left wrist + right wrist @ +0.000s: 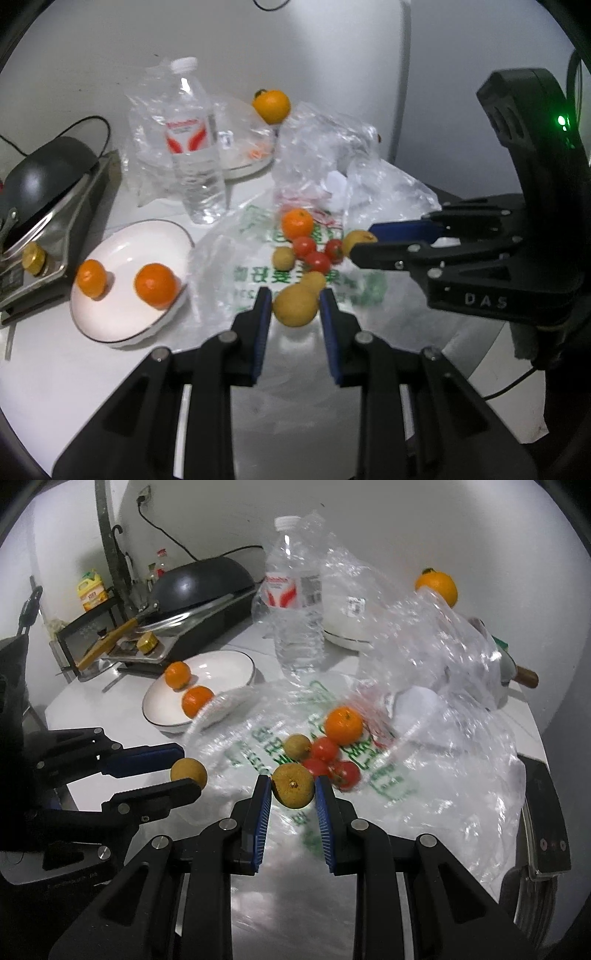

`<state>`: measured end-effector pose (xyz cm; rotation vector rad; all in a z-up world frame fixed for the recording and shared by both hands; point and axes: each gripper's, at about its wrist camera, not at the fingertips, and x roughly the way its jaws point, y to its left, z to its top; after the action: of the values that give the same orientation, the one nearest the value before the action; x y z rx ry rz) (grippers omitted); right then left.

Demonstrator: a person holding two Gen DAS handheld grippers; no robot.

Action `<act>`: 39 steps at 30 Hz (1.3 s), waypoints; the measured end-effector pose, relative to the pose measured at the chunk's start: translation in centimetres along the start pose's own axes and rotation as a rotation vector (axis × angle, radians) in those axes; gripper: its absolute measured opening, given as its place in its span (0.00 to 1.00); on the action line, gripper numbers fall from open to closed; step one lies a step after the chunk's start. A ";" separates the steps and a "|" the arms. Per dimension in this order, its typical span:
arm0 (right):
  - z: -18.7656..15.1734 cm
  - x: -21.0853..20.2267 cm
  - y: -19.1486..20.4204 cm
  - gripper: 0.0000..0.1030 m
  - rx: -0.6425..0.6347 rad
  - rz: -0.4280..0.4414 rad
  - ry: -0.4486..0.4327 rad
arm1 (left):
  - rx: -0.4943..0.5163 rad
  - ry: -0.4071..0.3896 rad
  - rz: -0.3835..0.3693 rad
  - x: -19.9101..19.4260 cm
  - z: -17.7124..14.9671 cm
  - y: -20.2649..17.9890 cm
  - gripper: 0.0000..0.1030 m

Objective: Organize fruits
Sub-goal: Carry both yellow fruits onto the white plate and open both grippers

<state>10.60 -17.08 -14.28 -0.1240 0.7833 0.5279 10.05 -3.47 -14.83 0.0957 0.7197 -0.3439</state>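
Observation:
My left gripper [295, 295] is shut on a yellow-brown longan [295, 312], held above the printed plastic bag [255, 258]. The right gripper [293, 781] is likewise shut on a longan [293, 790]; it enters the left wrist view from the right [364, 242]. In the right wrist view the left gripper [189, 770] shows at the left with its longan [189, 772]. On the bag lie a mandarin [297, 223], three cherry tomatoes [318, 261] and two more longans [283, 257]. A white plate [110, 321] to the left carries two mandarins [155, 285].
A water bottle [195, 147] stands behind the bag, among crumpled clear bags [325, 147]. An orange [271, 106] sits at the back by another white dish [251, 162]. A black wok [44, 173] on a stove occupies the left edge. A pot handle [526, 675] sticks out at the right.

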 end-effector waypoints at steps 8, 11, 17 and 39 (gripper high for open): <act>1.4 0.3 2.6 0.26 -0.023 0.021 -0.013 | -0.028 -0.033 0.037 -1.9 -0.8 2.7 0.27; 1.8 0.5 3.7 0.26 -0.041 0.030 -0.012 | -0.034 -0.049 0.060 -2.6 -0.9 3.8 0.27; 2.6 1.0 5.6 0.26 -0.065 0.045 -0.011 | -0.056 -0.070 0.107 -3.5 -1.6 6.5 0.27; 6.0 5.8 10.7 0.26 -0.123 0.112 0.033 | -0.080 -0.036 0.169 -1.3 -2.6 13.6 0.27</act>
<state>12.57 -3.72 -13.22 -0.2039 0.7927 0.6823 12.15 10.19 -16.33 0.0740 0.6842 -0.1549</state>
